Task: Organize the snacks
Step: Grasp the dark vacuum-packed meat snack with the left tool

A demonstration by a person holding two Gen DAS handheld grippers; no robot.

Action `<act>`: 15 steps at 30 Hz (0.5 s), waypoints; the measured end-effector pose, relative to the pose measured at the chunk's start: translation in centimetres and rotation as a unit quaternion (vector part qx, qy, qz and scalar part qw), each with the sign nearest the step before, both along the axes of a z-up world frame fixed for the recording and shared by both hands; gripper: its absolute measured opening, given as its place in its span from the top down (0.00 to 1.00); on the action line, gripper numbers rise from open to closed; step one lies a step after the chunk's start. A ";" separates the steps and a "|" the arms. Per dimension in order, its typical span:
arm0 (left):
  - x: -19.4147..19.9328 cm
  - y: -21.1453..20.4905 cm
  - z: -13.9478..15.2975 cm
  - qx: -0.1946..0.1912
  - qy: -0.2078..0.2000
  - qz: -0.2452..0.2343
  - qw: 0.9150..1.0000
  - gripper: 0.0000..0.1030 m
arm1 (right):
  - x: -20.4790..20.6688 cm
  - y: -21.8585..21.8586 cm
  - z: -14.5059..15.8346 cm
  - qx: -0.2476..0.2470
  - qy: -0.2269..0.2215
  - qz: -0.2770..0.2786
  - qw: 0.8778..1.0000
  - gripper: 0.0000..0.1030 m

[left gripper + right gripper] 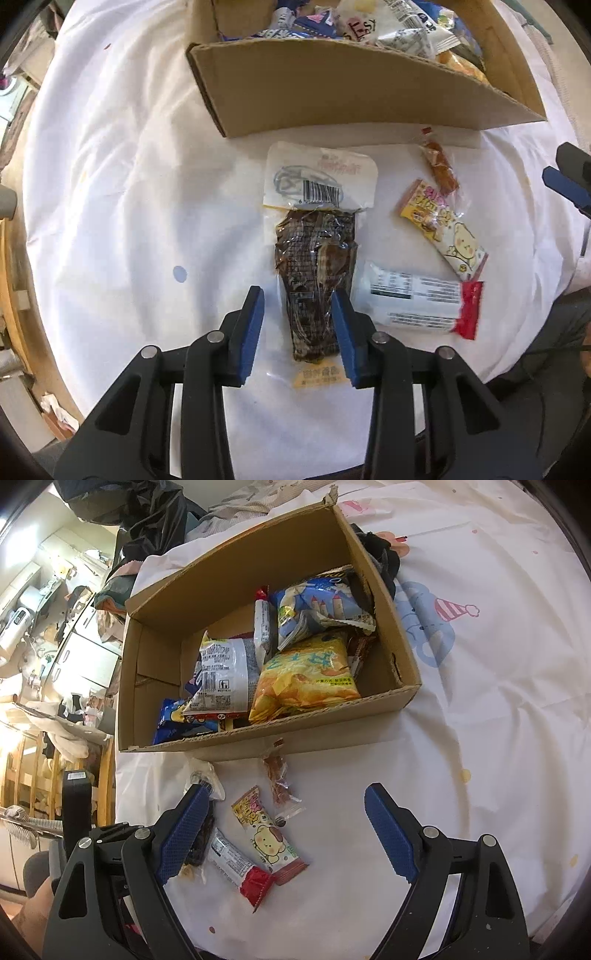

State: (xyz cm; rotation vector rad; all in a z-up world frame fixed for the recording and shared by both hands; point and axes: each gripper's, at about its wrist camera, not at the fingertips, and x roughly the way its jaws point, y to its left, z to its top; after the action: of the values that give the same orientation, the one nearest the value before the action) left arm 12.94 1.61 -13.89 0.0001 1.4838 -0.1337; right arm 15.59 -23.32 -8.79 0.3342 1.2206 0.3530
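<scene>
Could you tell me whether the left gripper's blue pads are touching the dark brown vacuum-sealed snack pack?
Cannot tell: in the left wrist view the left gripper straddles the dark brown vacuum-sealed snack pack, but neither contact nor gap shows plainly.

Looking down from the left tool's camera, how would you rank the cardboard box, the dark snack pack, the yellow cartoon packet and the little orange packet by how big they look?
1. Cardboard box
2. Dark snack pack
3. Yellow cartoon packet
4. Little orange packet

The fisheye lens distorts apparent sizes, though the gaps look clear.

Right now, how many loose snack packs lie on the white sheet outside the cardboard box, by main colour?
Dark brown vacuum-sealed pack: 1
Orange clear-wrapped stick: 1
Yellow cartoon-printed packet: 1
White bar with red end: 1
Total: 4
</scene>
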 end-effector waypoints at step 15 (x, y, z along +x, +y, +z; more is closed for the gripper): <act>3.4 -5.7 -3.0 0.052 -0.047 0.006 0.997 0.22 | 0.3 0.5 -0.7 -0.022 0.004 0.007 1.000 0.14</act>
State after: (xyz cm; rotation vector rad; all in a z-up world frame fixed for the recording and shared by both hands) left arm 16.30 -4.13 -16.86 0.0813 1.3944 -0.0452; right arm 15.89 -22.79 -9.50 0.2894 1.2377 0.3372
